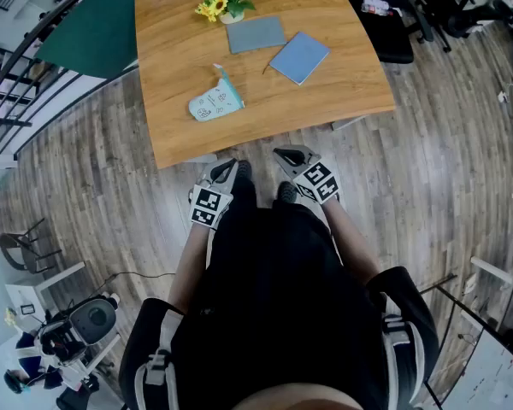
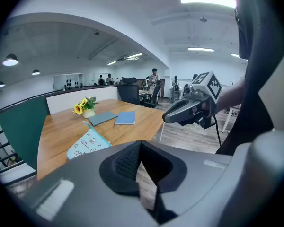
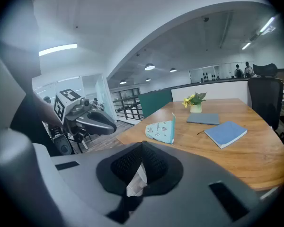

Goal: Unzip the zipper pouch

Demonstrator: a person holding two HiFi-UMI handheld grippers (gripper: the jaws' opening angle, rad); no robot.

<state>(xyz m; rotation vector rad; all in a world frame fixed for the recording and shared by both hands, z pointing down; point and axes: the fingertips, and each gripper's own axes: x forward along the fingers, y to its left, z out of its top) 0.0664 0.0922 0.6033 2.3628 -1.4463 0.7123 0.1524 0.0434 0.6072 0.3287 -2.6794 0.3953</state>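
Observation:
The zipper pouch (image 1: 215,102), pale teal with small printed drawings, lies on the wooden table (image 1: 282,109) towards its near left part. It also shows in the left gripper view (image 2: 87,143) and stands on edge in the right gripper view (image 3: 161,130). My left gripper (image 1: 225,173) (image 2: 141,143) hangs short of the table's near edge, jaws shut with nothing in them. My right gripper (image 1: 289,154) (image 3: 143,145) hovers beside it, jaws together and holding nothing. Each gripper sees the other: the right gripper (image 2: 175,116) and the left gripper (image 3: 102,123). Both are well apart from the pouch.
On the far part of the table are a small pot of yellow flowers (image 1: 225,0), a grey notebook (image 1: 256,34) and a blue notebook (image 1: 299,56). A black office chair (image 1: 385,32) stands at the table's right; a green panel (image 1: 94,32) and railing at its left.

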